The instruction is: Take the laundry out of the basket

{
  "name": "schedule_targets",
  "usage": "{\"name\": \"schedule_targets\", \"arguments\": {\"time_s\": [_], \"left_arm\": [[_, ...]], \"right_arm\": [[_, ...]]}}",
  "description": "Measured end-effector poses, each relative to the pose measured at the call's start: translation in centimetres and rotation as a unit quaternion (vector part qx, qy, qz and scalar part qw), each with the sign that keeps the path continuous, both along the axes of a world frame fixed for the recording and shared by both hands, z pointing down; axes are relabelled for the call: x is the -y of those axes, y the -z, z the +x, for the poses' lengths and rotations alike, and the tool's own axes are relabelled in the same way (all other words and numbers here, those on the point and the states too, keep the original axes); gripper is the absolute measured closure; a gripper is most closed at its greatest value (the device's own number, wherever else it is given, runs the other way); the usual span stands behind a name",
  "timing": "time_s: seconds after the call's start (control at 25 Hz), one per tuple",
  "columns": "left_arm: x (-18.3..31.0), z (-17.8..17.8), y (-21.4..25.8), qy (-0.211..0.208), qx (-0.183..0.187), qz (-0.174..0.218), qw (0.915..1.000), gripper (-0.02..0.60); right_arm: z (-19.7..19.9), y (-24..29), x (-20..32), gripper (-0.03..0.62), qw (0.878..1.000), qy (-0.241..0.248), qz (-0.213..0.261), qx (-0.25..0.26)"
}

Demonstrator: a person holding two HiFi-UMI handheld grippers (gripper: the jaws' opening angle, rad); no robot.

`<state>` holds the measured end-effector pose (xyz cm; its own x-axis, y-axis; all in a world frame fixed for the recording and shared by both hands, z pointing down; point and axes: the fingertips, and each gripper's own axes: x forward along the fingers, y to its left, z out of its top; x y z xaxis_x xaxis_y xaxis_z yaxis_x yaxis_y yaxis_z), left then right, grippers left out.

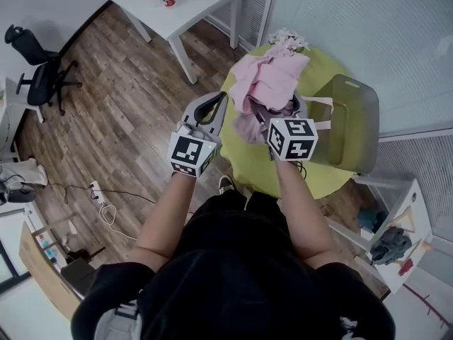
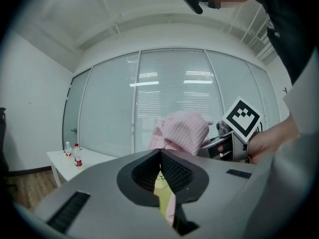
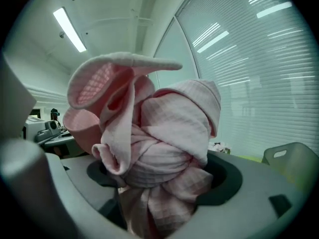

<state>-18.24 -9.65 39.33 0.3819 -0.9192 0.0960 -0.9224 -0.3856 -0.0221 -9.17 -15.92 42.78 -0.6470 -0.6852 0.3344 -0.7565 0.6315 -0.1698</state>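
Head cam sits high above the pink laundry bundle [image 1: 272, 83], pointing almost straight down, so it takes in the bundle and the wood floor [image 1: 134, 112] left of it from a fair height. The cam on the left gripper [image 1: 221, 101] is just left of the bundle and below it, looking up and across at it, with the window blinds [image 2: 169, 103] behind. The cam on the right gripper [image 1: 282, 112] is jammed right under the bundle, tilted up, so cloth fills most of its frame. All three views share that bundle. The left gripper view also catches the other gripper's marker cube [image 2: 242, 119] just right of the bundle.
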Motion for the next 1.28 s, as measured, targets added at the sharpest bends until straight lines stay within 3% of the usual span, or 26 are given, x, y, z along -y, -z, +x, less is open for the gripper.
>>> {"name": "schedule_targets", "arguments": {"time_s": [0.44, 0.8, 1.04, 1.28], "left_arm": [[0.6, -0.5, -7.3, 0.004, -0.003, -0.061, 0.9982, 0.571], [1.3, -0.3, -13.7, 0.006, -0.002, -0.113, 0.9936, 0.571], [2.0, -0.8, -18.9, 0.015, -0.007, -0.152, 0.9883, 0.571], [2.8, -1.1, -22.7, 0.026, -0.015, -0.181, 0.9830, 0.571]], "right_arm": [[0.2, -12.6, 0.2, 0.140, 0.987, -0.012, -0.157, -0.004], [-1.5, -21.1, -0.9, 0.138, 0.963, -0.009, -0.268, -0.006], [-1.5, -26.7, -0.1, 0.138, 0.951, -0.029, -0.307, -0.031], [-1.3, -30.6, 2.2, 0.138, 0.952, -0.049, -0.293, -0.077]]}}
